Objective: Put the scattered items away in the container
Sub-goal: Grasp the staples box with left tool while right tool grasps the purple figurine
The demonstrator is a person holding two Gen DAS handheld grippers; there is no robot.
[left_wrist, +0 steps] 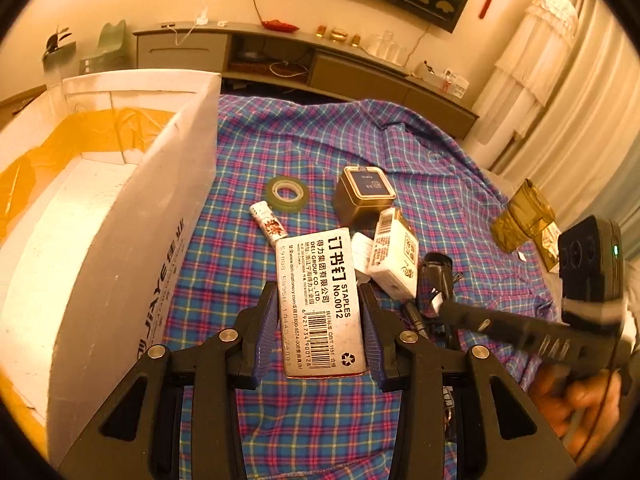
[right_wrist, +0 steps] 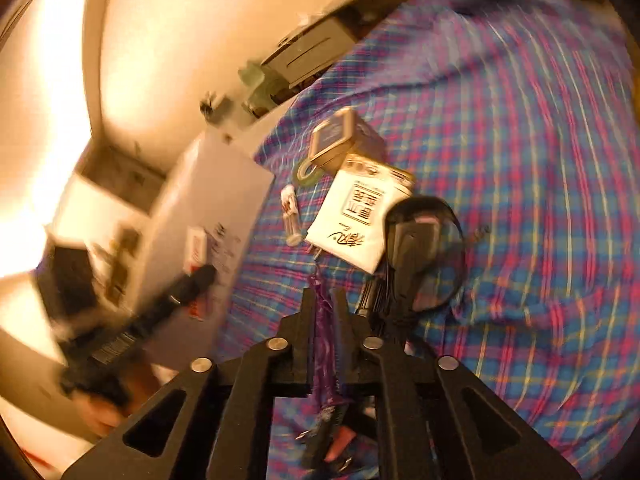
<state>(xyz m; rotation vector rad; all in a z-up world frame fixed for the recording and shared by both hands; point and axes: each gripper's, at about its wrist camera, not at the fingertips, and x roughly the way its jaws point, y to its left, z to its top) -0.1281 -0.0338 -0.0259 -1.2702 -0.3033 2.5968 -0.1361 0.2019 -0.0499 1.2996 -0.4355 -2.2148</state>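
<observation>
Plaid cloth (left_wrist: pixel 280 152): blue, pink and yellow checks; it covers the whole work surface and carries the scattered items.
Container (left_wrist: pixel 132 208): white foam box with yellow tape inside, standing at the left edge of the cloth; printed lettering runs along its near wall.
Left gripper (left_wrist: pixel 320 312): jaws partly open and closed onto the long sides of the staples box (left_wrist: pixel 320 300), a grey carton labelled "STAPLES No.0012"; whether the box is lifted clear of the cloth cannot be told.
Right gripper (right_wrist: pixel 326 312): jaws almost together, pinching a thin purple wrapper (right_wrist: pixel 325 344) that runs back between the fingers; its far end hangs over the cloth.
Left view only: tape roll (left_wrist: pixel 288 194) lying flat, well apart from the container; a small printed tube (left_wrist: pixel 268 220) touching the far corner of the staples box; an amber plastic piece (left_wrist: pixel 524 216) at the right margin.
Right view only: the purple wrapper; the front face of the white packet (right_wrist: pixel 360 220), with gold characters. This view is motion-blurred.
Both views: square metal tin (left_wrist: pixel 362 196), dark blue lid, just behind the white packet; black cable bundle (right_wrist: pixel 420 256) beside the packet.
Obstructions: the staples box hides the cloth between the left jaws; the cable bundle lies close against the right gripper's right finger; the white packet leans against the tin.
</observation>
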